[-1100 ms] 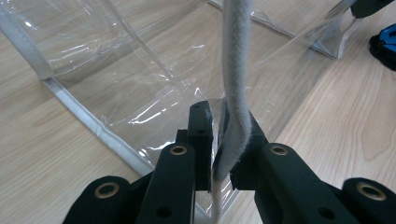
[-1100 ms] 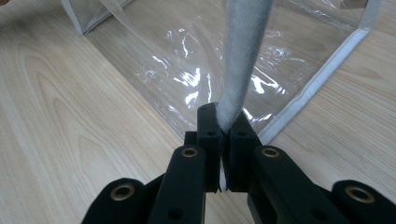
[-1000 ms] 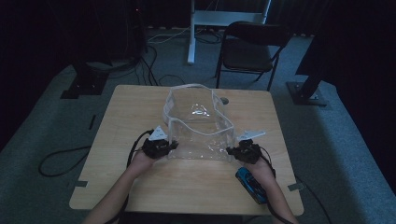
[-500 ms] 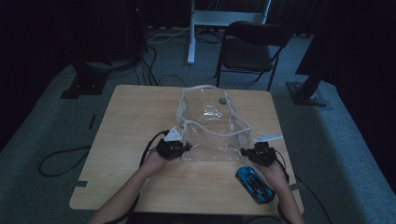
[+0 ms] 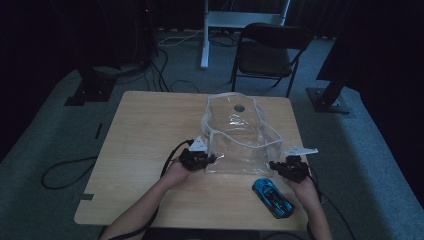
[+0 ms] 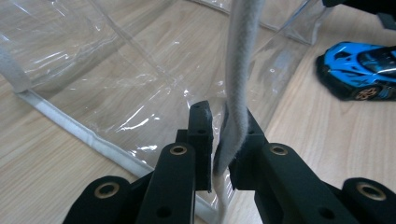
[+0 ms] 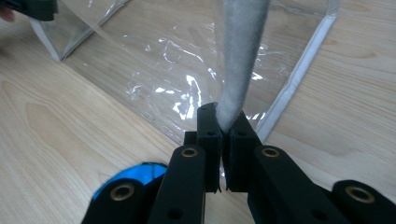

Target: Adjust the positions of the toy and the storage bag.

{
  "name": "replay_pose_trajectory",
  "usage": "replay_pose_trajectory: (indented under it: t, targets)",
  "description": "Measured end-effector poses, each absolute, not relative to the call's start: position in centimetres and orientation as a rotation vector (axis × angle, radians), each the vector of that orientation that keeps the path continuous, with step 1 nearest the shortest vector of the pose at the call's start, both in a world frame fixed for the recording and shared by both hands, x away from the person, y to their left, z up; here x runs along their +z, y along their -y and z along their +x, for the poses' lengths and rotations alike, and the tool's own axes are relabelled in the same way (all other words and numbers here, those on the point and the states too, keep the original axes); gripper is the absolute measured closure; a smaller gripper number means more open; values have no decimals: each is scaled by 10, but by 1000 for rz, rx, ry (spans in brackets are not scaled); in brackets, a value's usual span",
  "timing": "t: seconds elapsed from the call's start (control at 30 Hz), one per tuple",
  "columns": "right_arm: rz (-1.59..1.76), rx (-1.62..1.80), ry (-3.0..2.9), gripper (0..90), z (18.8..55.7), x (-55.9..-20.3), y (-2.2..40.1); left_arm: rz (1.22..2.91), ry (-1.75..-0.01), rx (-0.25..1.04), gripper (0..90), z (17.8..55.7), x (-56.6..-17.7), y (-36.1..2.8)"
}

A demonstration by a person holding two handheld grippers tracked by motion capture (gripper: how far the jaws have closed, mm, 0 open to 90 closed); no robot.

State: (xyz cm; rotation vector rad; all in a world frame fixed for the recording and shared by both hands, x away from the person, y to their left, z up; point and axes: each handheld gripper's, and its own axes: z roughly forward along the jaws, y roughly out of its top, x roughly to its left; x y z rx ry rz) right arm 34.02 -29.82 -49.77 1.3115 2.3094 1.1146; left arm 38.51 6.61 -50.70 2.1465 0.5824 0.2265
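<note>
Currently, a clear plastic bag point(image 5: 235, 137) is held at the near side of the wooden table point(image 5: 145, 135), its mouth turned toward the person. The left gripper point(image 5: 210, 159) is clamped on the grey fabric trim point(image 6: 239, 74) at the left corner of the bag's opening; in the left gripper view the strip is seen pinched between the black jaws, rising steeply away from them. The right gripper point(image 5: 274, 166) is likewise closed on the trim point(image 7: 240, 51) at the opposite corner, with the strip pressed flat between the pads in the right gripper view. Both grips are placed on the reinforced edge, probably because the thin film would slip or crease, whereas the stitched band gives a firm purchase.

The two grippers are kept well apart, so the rim is drawn taut between them and the mouth is held wide. This spread is judged to serve loading: a blue toy car point(image 5: 272, 196) lies on the table just in front of the right gripper, near the bag's right corner, and is not yet inside. The far part of the bag rests on the table and stands partly upright, its walls slack.

A black folding chair point(image 5: 265, 52) stands beyond the table, apart from the work. Cables point(image 5: 65, 172) are noted on the grey floor at the left.
</note>
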Motion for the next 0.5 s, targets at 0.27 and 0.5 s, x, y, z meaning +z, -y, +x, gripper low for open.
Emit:
replay_pose_trajectory:
  t: [0.27, 0.5]
  targets:
    - [1351, 1114, -2279, 864, 333, -498, 314, 2153, -548, 204, 830, 381, -507, -53]
    - [1378, 1112, -2262, 864, 328, -498, 324, 2161, -527, 185, 840, 381, -507, -43]
